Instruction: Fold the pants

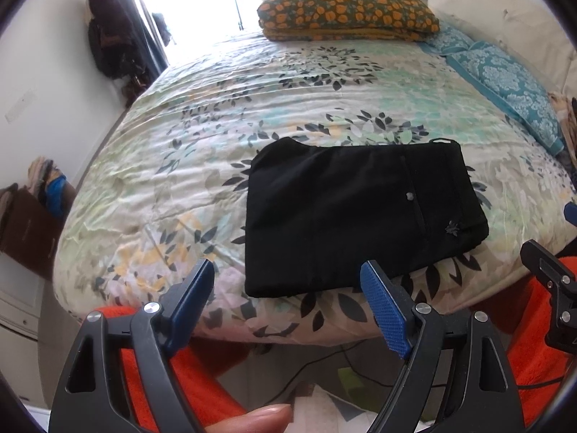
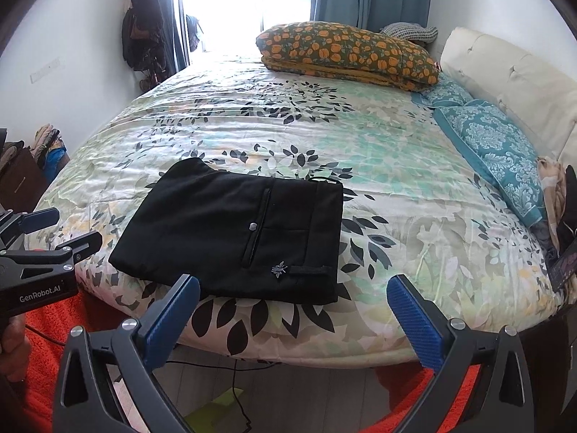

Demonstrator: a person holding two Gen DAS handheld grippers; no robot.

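Observation:
The black pants lie folded into a flat rectangle near the front edge of the bed, back pocket and button facing up. They also show in the right wrist view. My left gripper is open and empty, held off the bed's front edge, just short of the pants. My right gripper is open and empty, also in front of the bed edge, level with the pants' near side. The left gripper shows at the left of the right wrist view, its fingers apart.
A folded orange-flowered quilt lies at the far end of the bed. Teal pillows line the cream headboard on the right. Clothes hang on the left wall. An orange blanket and cables lie below the bed edge.

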